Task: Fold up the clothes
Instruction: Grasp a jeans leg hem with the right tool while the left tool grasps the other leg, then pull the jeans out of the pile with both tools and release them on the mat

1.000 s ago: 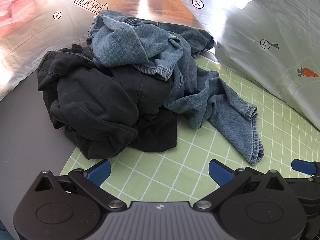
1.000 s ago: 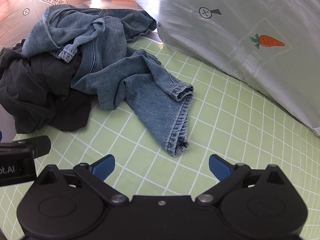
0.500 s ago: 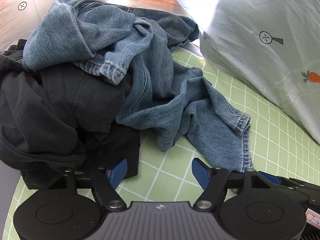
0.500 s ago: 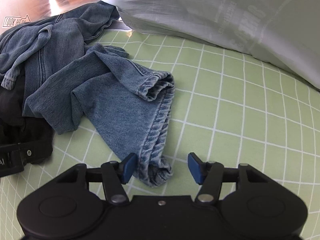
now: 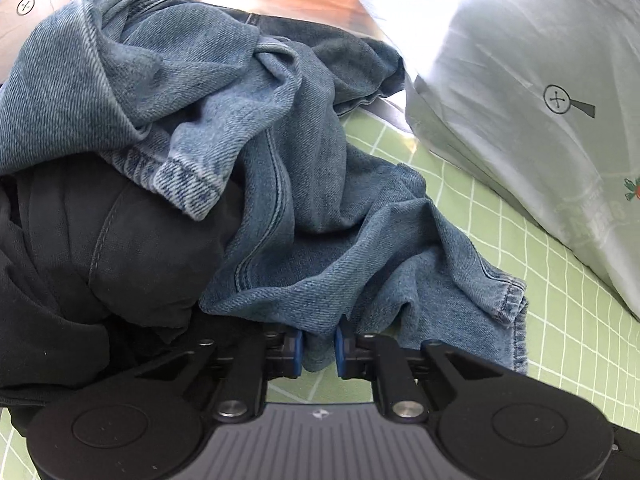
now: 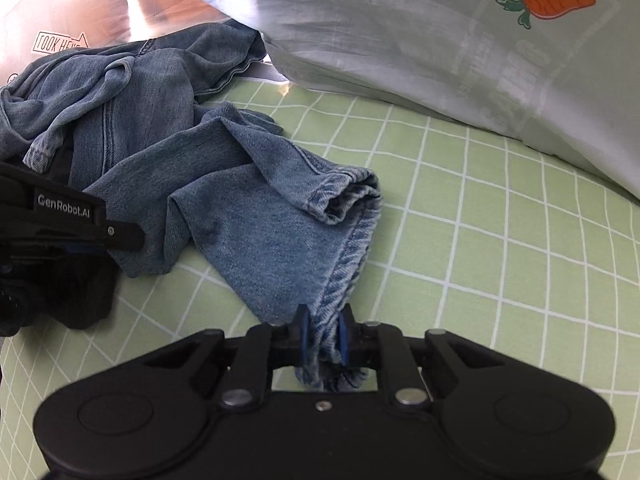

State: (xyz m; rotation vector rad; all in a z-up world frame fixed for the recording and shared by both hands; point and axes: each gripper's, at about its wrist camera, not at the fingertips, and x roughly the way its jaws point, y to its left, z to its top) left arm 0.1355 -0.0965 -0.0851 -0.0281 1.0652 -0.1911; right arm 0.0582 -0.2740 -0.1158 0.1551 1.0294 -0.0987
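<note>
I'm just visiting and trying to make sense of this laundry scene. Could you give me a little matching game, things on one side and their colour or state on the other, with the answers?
Things:
1. jeans
2. dark garment
3. mat
4. right gripper

Colour or state:
A. light green with a white grid
B. black, crumpled, partly under the denim
C. shut on a hem
D. faded blue, rumpled in a heap

Pairs: 1-D, 2-B, 3-A, 4-C. The left gripper is also shut on a fold of the jeans.
</note>
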